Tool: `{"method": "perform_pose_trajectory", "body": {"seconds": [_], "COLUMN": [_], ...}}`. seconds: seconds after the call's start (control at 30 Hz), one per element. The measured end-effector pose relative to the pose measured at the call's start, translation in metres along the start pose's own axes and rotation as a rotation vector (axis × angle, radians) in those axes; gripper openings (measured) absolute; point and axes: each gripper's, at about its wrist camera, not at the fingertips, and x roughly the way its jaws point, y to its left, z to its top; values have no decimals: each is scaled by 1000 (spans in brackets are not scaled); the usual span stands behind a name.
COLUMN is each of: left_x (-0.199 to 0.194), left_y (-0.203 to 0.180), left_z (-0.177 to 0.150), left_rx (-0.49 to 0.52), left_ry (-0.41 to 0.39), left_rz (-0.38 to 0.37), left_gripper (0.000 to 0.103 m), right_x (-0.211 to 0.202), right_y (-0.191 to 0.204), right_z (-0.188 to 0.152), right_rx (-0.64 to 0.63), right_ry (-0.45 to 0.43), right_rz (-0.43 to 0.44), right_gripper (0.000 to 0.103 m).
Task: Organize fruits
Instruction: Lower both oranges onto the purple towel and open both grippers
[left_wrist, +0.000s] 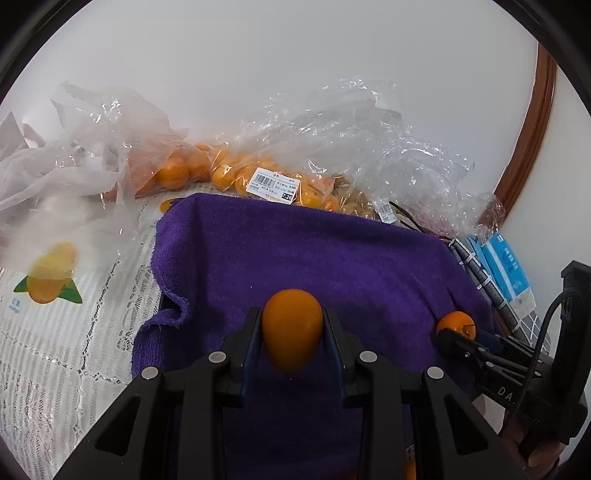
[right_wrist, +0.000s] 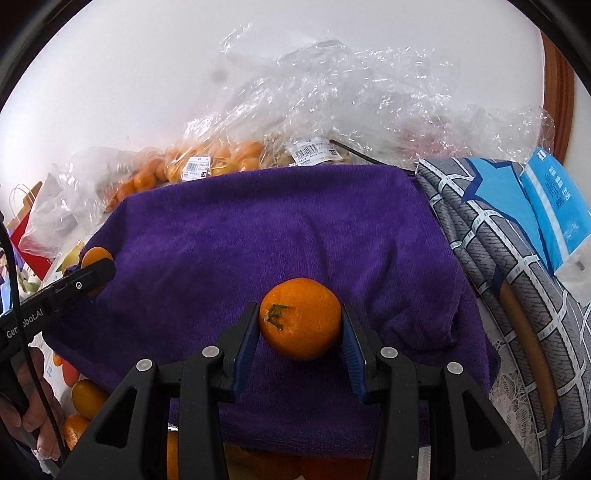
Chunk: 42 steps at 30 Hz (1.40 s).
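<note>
left wrist: kumquat (left_wrist: 291, 328) between pads

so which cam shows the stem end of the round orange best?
Right wrist view: the round orange fills the centre between the right tongs, stem facing the lens. The left wrist view shows it small at the edge, partly behind those tongs.

Both fisheye views are bright and evenly lit by soft, diffuse light, with only faint shadows. The white wall (left_wrist: 295, 74) reads almost blown out. Small glints of glare sparkle on the crumpled clear plastic bags (right_wrist: 369, 92). Straight lines bow strongly toward the dark circular borders. In the left wrist view, the plastic (left_wrist: 55, 236) at the left edge is blurred.
</note>
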Motion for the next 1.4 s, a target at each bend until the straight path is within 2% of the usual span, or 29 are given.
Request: {"method": "perform_pose_trajectory", "body": {"seconds": [0.1,0.17,0.27,0.4,0.6,0.67,0.73,0.97,1.07,1.23,1.3,1.4], "left_x": [-1,-1,-3,-8,-12,-15,-18,-28,-31,-56,-67,-80], "left_y": [-1,-1,-2,-2,-3,-3,-2,-6,-9,-11,-13,-15], "left_z": [0,0,0,1,1,0,0,0,1,9,8,3], "left_rx": [5,10,14,14,12,7,5,34,49,15,17,36], "left_ry": [-7,-11,-21,-49,-78,-100,-122,-167,-173,-196,-183,-152], "left_rz": [0,2,5,-10,-3,7,16,49,68,21,16,-2], "left_gripper": [30,30,33,45,45,45,45,45,45,45,45,45], "right_x": [-6,-12,-21,-25,-25,-25,-26,-31,-38,-60,-72,-91], "right_y": [1,2,3,4,8,9,9,9,12,21,24,27], "right_z": [1,2,2,3,3,3,2,3,4,0,-2,-10], "right_rx": [-19,-30,-42,-51,-83,-87,-87,-45,-71,-113,-101,-84], "right_ry": [-23,-48,-92,-97,-64,-66,-60,-36,-64,-136,-141,-122], "right_rz": [-17,-30,-62,-94,-155,-166,-164,-197,-184,-181,-158,-60], "right_gripper": [47,60,61,63,69,83,88,93,93,93,93,93]}}
